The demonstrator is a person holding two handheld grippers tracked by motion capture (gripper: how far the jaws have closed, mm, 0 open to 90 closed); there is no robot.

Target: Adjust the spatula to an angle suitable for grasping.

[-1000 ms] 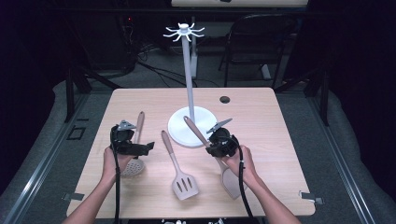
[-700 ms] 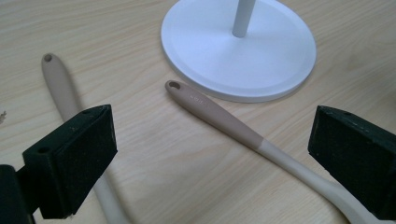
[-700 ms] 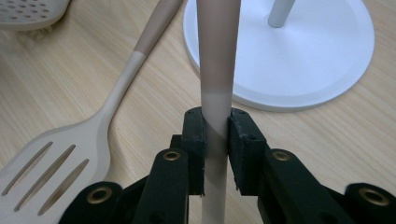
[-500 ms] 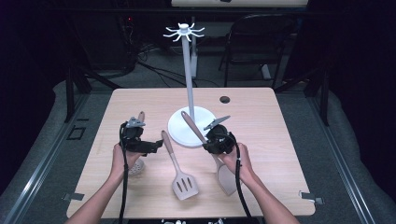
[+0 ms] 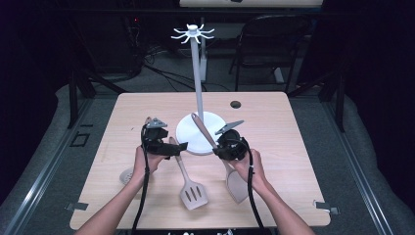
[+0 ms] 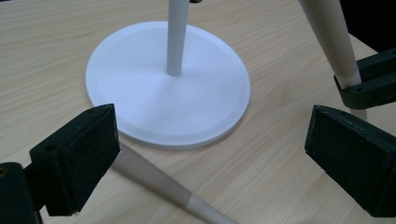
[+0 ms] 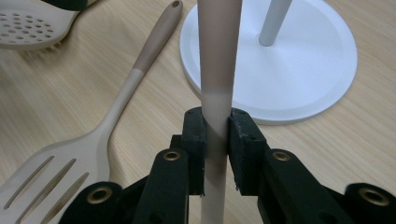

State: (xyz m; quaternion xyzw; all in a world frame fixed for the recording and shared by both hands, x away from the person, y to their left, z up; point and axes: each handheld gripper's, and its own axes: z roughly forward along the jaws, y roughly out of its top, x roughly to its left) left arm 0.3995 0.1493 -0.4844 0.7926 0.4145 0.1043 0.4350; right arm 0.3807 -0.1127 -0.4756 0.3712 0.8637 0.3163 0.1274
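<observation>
One pale wood desk (image 5: 303, 147) in a dark room, bearing white stand base (image 5: 198, 132); right hand-held gripper (image 7: 217, 135) clamps spatula handle (image 7: 218, 56) above it; left hand-held gripper (image 6: 210, 140) gapes, empty.

The stand (image 5: 199, 128) is the landmark. In the left gripper view its pole (image 6: 176, 37) runs off the top edge. Left of the stand, a perforated spoon (image 5: 127, 175) lies partly hidden under the person's left forearm (image 5: 139, 177). In the right gripper view that spoon (image 7: 32, 25) is cut by the edge.
</observation>
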